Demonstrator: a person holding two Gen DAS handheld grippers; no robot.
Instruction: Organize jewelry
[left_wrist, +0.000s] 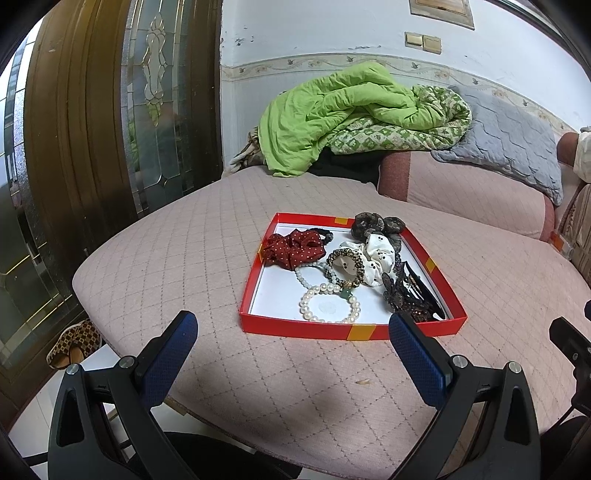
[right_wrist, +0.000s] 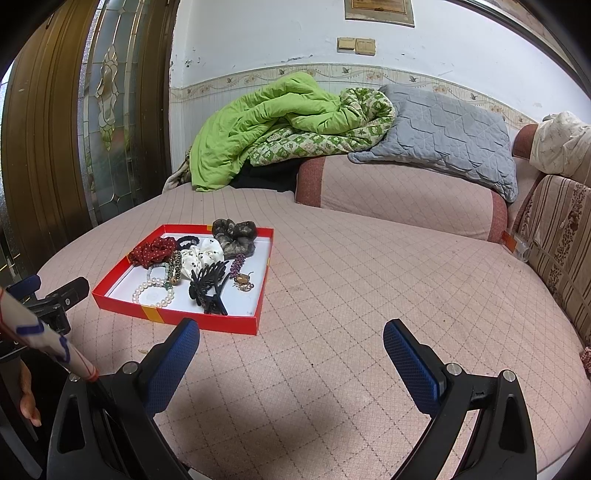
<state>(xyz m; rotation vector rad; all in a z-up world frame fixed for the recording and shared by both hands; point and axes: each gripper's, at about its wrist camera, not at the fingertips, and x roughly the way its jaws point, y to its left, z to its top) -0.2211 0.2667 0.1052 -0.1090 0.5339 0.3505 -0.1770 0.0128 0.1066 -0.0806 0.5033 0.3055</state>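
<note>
Left wrist view: left gripper (left_wrist: 293, 326) jaws spread wide, empty, bottom of frame above pink quilted bed (left_wrist: 177, 258). Red tray (left_wrist: 255, 286) at centre holds pearl bracelet (left_wrist: 330, 303), red scrunchie (left_wrist: 291, 247), white scrunchie (left_wrist: 376, 254), black hair clip (left_wrist: 417, 291). Right wrist view: right gripper (right_wrist: 291, 328) likewise wide apart, empty; tray left of centre.

No words, labels, brands or numbers can be read in either view; the framed sheet (right_wrist: 379, 11) high on the wall is too blurred and cut off to make out, and the red box (left_wrist: 325, 329) bears only plain yellow strips.
</note>
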